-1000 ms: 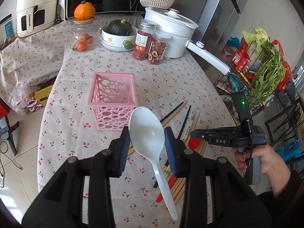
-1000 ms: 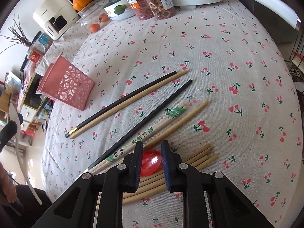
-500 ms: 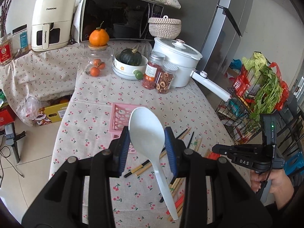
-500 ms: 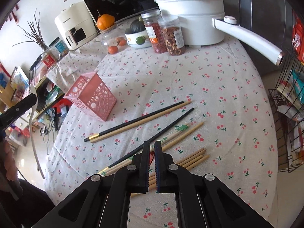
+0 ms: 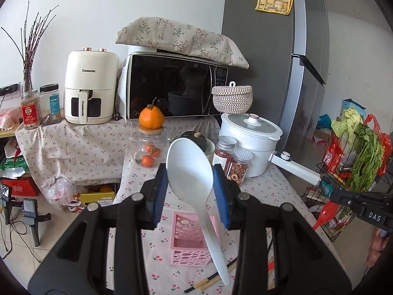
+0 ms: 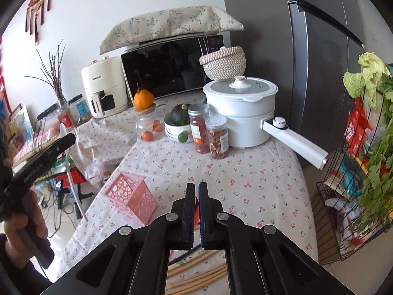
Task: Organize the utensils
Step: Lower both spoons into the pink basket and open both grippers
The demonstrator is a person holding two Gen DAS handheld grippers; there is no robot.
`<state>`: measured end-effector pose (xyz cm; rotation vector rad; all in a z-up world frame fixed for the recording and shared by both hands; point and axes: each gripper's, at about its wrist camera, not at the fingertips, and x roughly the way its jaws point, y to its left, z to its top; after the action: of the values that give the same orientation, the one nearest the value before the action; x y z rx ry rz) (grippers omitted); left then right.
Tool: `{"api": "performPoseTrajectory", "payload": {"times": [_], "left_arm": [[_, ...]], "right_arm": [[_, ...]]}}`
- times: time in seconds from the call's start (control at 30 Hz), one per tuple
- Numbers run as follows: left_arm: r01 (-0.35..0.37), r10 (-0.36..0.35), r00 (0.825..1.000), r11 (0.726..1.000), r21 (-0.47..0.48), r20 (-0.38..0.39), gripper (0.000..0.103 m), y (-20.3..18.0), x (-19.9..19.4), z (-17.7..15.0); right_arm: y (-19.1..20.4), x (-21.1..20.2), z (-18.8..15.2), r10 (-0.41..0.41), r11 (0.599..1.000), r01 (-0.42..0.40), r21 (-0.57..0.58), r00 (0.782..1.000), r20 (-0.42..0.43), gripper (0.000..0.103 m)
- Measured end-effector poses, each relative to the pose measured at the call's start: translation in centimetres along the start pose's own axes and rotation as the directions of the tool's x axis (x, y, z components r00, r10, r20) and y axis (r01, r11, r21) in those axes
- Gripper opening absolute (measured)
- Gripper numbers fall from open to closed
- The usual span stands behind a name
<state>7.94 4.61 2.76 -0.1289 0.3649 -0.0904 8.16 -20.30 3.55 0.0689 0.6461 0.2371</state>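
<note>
My left gripper [image 5: 189,172] is shut on the bowl of a white spoon [image 5: 189,169], and the handle hangs down over the pink basket [image 5: 183,242]. From the right wrist, that gripper [image 6: 71,138] and its spoon [image 6: 71,172] appear at the far left, off the table's edge. My right gripper [image 6: 196,187] is shut on a small red spoon [image 6: 195,202], seen as a red sliver between its pads. In the left wrist view the red spoon [image 5: 324,215] dangles from the right gripper [image 5: 332,196]. The pink basket [image 6: 130,196] stands left of it. Chopsticks [image 6: 196,271] lie on the cloth below.
At the back of the table stand a white pot [image 6: 242,113] with a long handle [image 6: 297,145], two spice jars [image 6: 208,132], a bowl with a squash [image 6: 178,125] and a glass jar of oranges [image 6: 149,127]. A wire rack of vegetables [image 6: 363,162] borders the right edge.
The right gripper closed on the red spoon and lifted it off the table. Both grippers rose and tipped up, so the microwave and wall came into view. The left still holds the white spoon.
</note>
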Motion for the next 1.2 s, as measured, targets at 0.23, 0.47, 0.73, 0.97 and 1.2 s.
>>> {"api": "performPoseTrajectory", "payload": {"times": [0.23,0.47,0.73,0.97,1.2], "left_arm": [[-0.084,0.083,0.994,0.996,0.009,0.07,0.038,0.2,2.4,0.3],[-0.123,0.118,0.991,0.99,0.075,0.064,0.039,-0.1,4.9,-0.9],[-0.076,0.083,0.995,0.991,0.108,-0.061,0.045,-0.1,7.4,-1.7],[-0.064,0.07,0.99,0.996,0.058,-0.126,0.058,1.2,6.9,-1.2],[-0.058,0.062,0.969,0.998,0.026,-0.241,0.065,2.4,5.9,-1.6]], "right_arm": [[2.0,0.3,2.2,0.005,1.0,-0.004,-0.017,0.997,0.079,0.003],[3.5,-0.1,4.2,0.055,0.997,-0.062,0.034,0.98,0.191,0.003],[5.3,2.7,4.8,0.122,0.988,-0.138,0.068,0.972,0.2,0.003],[6.0,6.0,4.4,0.126,0.99,-0.133,0.052,0.984,0.127,0.003],[6.9,9.4,3.6,0.121,0.992,-0.122,0.044,0.992,0.032,0.003]]}}
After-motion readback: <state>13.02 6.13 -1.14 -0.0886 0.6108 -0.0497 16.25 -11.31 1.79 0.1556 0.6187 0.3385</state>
